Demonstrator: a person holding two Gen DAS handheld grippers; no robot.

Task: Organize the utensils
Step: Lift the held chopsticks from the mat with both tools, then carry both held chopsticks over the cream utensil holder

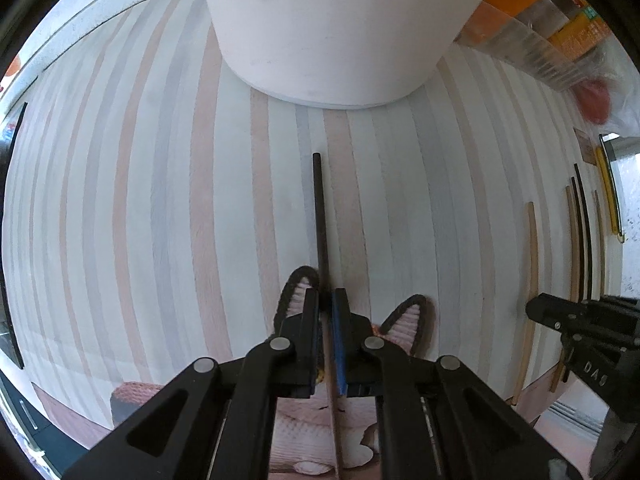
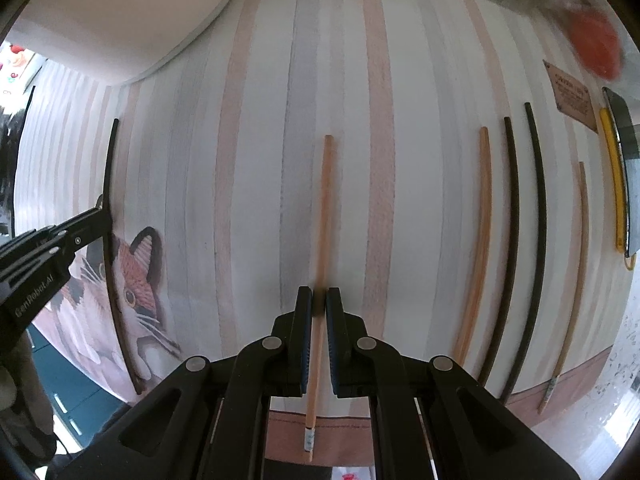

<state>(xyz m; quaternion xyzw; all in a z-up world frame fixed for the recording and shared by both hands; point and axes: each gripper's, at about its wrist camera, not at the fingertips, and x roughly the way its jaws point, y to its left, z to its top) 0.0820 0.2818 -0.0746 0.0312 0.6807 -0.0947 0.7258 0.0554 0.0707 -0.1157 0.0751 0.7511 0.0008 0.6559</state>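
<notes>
My left gripper [image 1: 326,300] is shut on a black chopstick [image 1: 320,208] that lies along the stripes of the placemat [image 1: 160,200], just above the printed cat's ears. In the right wrist view that gripper [image 2: 104,216] comes in from the left, on the same black chopstick [image 2: 109,160]. My right gripper [image 2: 319,300] is shut on a light wooden chopstick [image 2: 325,200] in the middle of the placemat [image 2: 260,160]. Its tip [image 1: 534,310] shows at the right edge of the left wrist view.
Several more chopsticks lie side by side to the right: wooden [image 2: 478,216], two black [image 2: 514,200] [image 2: 540,208], wooden [image 2: 580,240], yellow [image 2: 614,176]. A white round container [image 1: 332,28] stands at the far side. A red object [image 2: 596,44] in clear plastic sits at the far right.
</notes>
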